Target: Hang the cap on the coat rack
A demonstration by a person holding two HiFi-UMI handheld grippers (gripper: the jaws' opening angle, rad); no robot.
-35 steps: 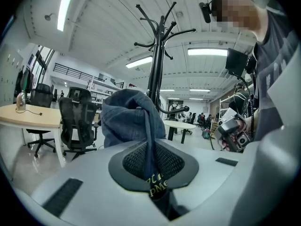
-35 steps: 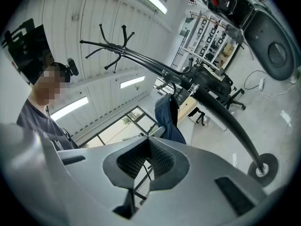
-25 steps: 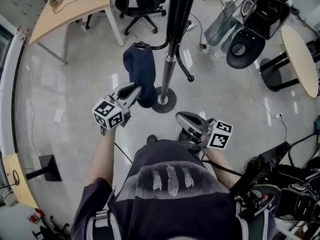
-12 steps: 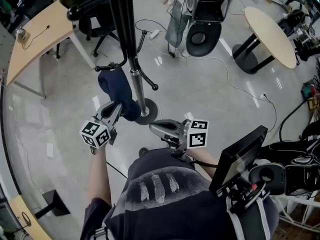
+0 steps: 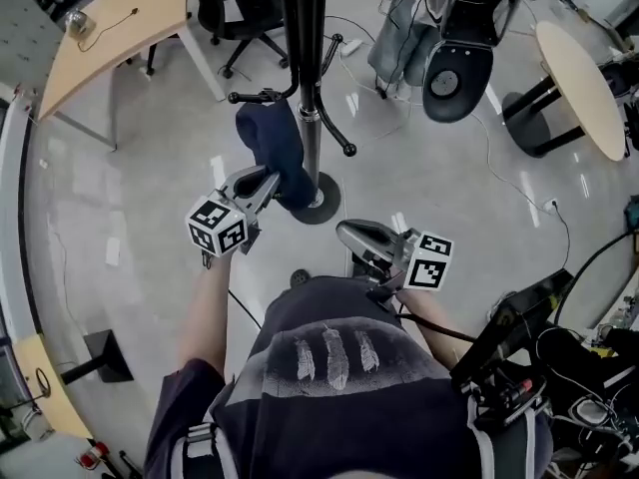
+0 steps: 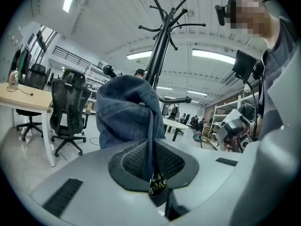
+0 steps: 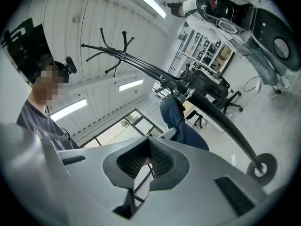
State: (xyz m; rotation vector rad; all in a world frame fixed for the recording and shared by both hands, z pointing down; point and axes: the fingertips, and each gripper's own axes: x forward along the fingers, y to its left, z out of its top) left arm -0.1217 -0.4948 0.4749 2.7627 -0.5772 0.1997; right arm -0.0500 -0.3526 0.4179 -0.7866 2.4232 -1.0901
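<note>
One grip only: the left gripper [image 5: 263, 182] has its jaws nearly closed, pinching the denim cap [image 5: 275, 143] by its edge. The cap rises ahead of the jaws, crown against the coat rack [image 5: 305, 68] at its lower hook [image 5: 250, 97]. The idle right gripper [image 5: 349, 236] has its jaws closed on nothing, back from the rack.

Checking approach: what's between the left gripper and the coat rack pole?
The cap, clamped in the left gripper, fills that gap; clearest in the left gripper view.

The glossy grey floor [image 5: 130, 228] carries the coat rack [image 5: 312, 143] on its round base at my twelve o'clock, an office chair [image 5: 238, 13] at eleven, and a round table [image 5: 581, 93] at two.
</note>
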